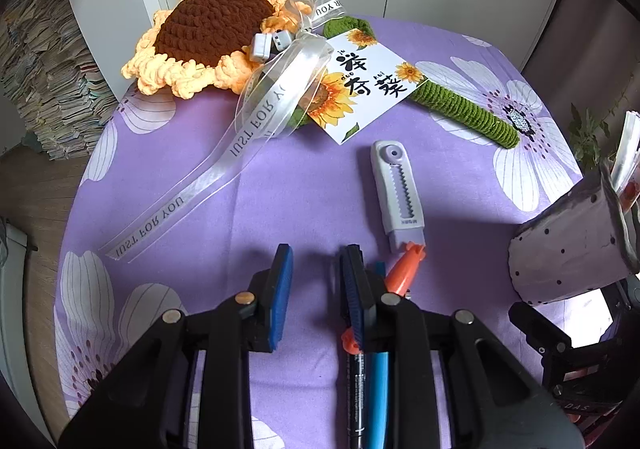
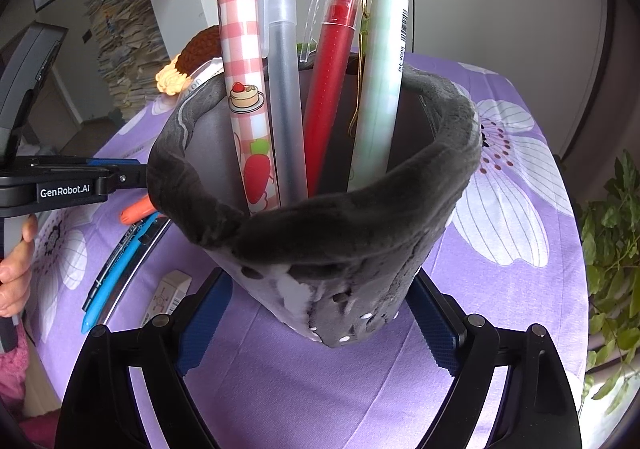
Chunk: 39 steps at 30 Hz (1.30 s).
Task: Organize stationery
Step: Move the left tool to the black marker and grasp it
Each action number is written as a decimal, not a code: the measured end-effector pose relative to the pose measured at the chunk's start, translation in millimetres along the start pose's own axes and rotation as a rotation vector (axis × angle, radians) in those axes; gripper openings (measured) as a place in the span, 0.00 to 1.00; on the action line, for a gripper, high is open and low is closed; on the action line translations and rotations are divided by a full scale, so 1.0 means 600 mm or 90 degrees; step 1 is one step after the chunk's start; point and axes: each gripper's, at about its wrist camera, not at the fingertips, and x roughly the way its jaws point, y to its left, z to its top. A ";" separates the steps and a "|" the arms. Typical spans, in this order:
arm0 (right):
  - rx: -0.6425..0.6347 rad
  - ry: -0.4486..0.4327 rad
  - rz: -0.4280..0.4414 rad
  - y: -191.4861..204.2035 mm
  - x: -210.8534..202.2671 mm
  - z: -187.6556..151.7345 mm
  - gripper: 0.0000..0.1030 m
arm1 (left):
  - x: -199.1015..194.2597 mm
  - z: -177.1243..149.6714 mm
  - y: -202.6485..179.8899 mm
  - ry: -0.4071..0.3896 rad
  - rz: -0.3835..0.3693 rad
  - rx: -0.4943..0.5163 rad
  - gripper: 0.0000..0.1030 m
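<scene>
Right now the pen holder (image 2: 320,249), a soft grey cup with a rolled rim, is sitting between the blue pads of the right gripper (image 2: 316,325), tilted a little toward the camera, and the pads are standing just beside its lower wall on both sides; whether they are actually pressing on it I cannot tell, though bracing the floppy cup so it stays put for the next pen looks to be the purpose. Inside it a pink gingham pen (image 2: 244,89), a frosted grey pen (image 2: 284,97), a red pen (image 2: 332,69) and a pale green pen (image 2: 380,89) are leaning against the far wall, already stowed. Beside the cup the left gripper (image 1: 316,261) is hanging over the purple floral cloth of the bench (image 1: 280,189) with its jaws at a narrow gap and nothing between them. Lying loose under and beside its right finger are an orange-capped black marker (image 1: 356,389) and a blue pen (image 1: 378,389), probably the next items to collect, since the gripper is pointing down at that patch. Further out a lilac utility knife (image 1: 396,189) is lying flat, not yet put away. At the far edge a crocheted sunflower (image 1: 208,37) with a ribbon (image 1: 248,129) and gift card (image 1: 360,81) is resting as decoration, well apart from the work.
</scene>
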 end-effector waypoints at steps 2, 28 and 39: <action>0.000 0.000 0.001 0.001 0.000 0.000 0.87 | 0.000 0.002 -0.006 -0.003 -0.002 0.004 0.23; -0.002 0.002 0.001 0.010 0.003 -0.002 0.88 | -0.080 -0.013 0.025 -0.041 -0.047 -0.033 0.12; -0.003 0.002 0.001 0.011 0.004 -0.002 0.88 | -0.196 -0.009 -0.011 -0.145 -0.092 -0.004 0.12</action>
